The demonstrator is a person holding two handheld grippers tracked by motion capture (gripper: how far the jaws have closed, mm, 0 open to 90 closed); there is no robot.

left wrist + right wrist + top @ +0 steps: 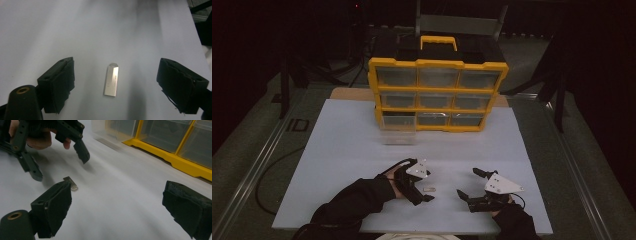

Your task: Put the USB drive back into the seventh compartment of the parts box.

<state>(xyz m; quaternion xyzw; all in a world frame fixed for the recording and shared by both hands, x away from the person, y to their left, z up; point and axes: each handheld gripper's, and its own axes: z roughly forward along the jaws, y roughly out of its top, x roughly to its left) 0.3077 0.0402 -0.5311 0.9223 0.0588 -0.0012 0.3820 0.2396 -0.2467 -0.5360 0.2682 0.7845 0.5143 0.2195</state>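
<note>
Your left gripper [424,186] sits low over the near part of the white board [342,150], jaws spread wide and holding nothing, and that wide spread looks deliberate: the small metal USB stick [429,189] lies flat on the board right in the gap between them. In the left gripper view the stick [111,79] rests roughly midway between the two black pads [62,80], touching neither, its long side running along the way the jaws point, so a squeeze from here would, by my reckoning, catch it across its narrow width. It is thin and flat against the board, so I'd expect you need the pads right down at the surface to get under its edges; too high and they may slide over the top. Your right gripper [476,187] waits just beside, toward the near right corner of the board, its jaws also spread and empty, pointing across at the left one. Its own view shows the stick [71,183] peeking out past its left pad [53,208], with your left hand [41,141] and its gripper [60,160] hovering beyond. At the far edge of the board stands the yellow drawer organiser [437,92], with one clear drawer [397,131] at its bottom left pulled out toward you, perhaps the place meant for the stick, though I can't be sure of that.
</note>
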